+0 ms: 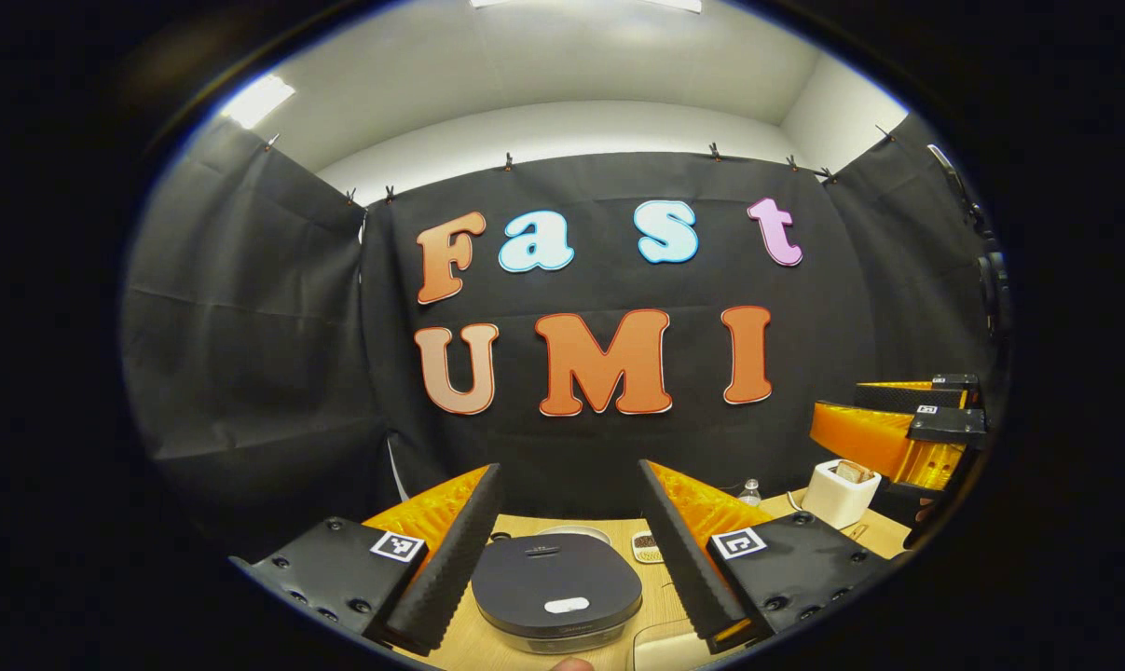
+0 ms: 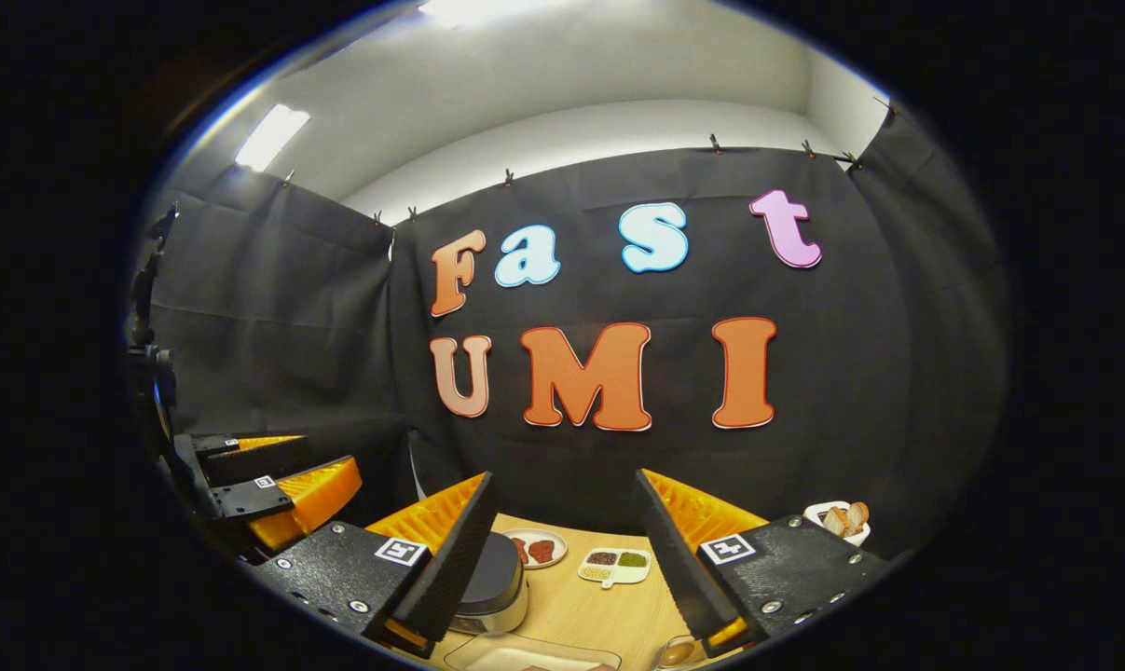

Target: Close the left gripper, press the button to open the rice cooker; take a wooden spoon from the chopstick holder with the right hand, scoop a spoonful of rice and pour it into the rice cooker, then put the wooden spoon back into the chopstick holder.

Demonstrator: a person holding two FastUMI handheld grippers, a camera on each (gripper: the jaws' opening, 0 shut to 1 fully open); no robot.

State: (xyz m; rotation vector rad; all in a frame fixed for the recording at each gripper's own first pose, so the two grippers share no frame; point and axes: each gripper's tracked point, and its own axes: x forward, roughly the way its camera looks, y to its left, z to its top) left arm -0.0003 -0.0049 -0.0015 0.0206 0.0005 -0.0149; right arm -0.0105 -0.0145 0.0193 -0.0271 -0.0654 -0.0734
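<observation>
The left gripper (image 1: 569, 550) is held with jaws wide apart above the dark grey, round-cornered rice cooker (image 1: 556, 587), lid down on the wooden table (image 1: 655, 596); the right gripper (image 2: 567, 559) is likewise spread. Closing the left, then pressing the white oval button (image 1: 567, 606), is called for.

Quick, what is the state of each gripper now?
Left gripper: open, holding nothing, above the rice cooker.
Right gripper: open, holding nothing.
</observation>
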